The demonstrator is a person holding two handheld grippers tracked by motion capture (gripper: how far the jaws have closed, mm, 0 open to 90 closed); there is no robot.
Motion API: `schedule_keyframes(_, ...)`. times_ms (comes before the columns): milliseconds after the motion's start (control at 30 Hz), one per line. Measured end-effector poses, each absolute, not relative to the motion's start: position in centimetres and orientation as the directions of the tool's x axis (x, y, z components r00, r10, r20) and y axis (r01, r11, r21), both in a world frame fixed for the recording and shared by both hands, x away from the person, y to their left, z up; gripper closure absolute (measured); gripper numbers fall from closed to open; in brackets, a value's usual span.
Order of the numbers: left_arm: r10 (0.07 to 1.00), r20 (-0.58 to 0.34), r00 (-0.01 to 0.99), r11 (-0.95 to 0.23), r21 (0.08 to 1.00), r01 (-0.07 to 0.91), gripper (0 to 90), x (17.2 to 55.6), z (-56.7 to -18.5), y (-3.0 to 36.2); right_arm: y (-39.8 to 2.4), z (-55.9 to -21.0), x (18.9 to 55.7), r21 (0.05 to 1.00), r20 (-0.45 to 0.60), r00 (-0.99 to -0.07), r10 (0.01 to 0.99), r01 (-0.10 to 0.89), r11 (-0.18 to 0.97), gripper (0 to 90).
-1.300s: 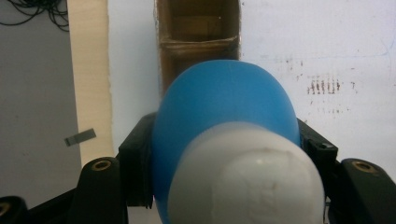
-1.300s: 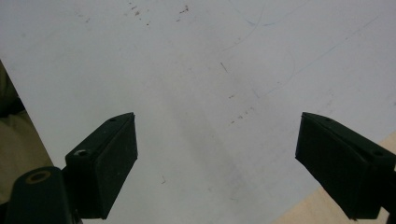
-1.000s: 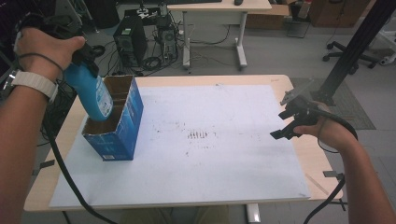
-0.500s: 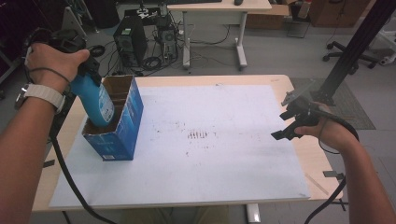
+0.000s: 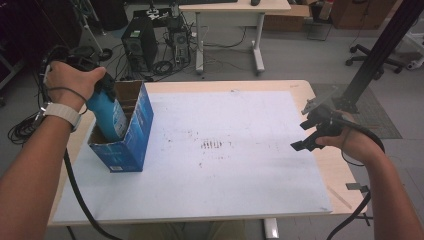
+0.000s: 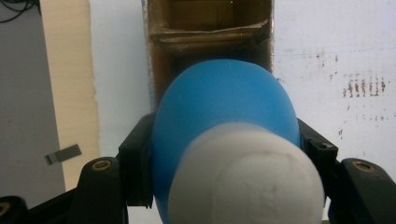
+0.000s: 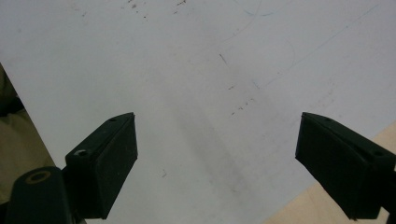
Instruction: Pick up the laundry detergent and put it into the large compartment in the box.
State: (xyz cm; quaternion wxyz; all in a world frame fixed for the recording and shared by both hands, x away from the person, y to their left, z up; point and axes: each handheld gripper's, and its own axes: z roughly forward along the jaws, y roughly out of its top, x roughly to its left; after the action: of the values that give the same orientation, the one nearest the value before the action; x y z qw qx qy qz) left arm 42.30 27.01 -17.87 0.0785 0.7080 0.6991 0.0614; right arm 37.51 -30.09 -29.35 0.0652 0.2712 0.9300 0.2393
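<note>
Left gripper clamped on blue bottle, half inside cardboard box (right gripper open, idle); could snag the divider, tipping the box.

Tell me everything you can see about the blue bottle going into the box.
The blue bottle looks like smooth matte plastic, with a rounded shoulder and a white cap on top. The left hand-held gripper is clamped on its upper body, one black jaw on each side. It stands nearly upright, tilted a little, its lower part already inside the open blue cardboard box at the table's left side. Whether its base touches the box floor is hidden.
</note>
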Motion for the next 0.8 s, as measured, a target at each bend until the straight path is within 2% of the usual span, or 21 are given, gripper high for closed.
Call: schedule_keyframes(800, 0.999, -0.001, 0.039, -0.038, 0.215, 0.976, 37.5, 43.0, -22.4, 26.9, -30.0, -29.8, 37.5, 0.469, 0.017, -0.842, 0.539, 0.483, 0.74, 12.8)
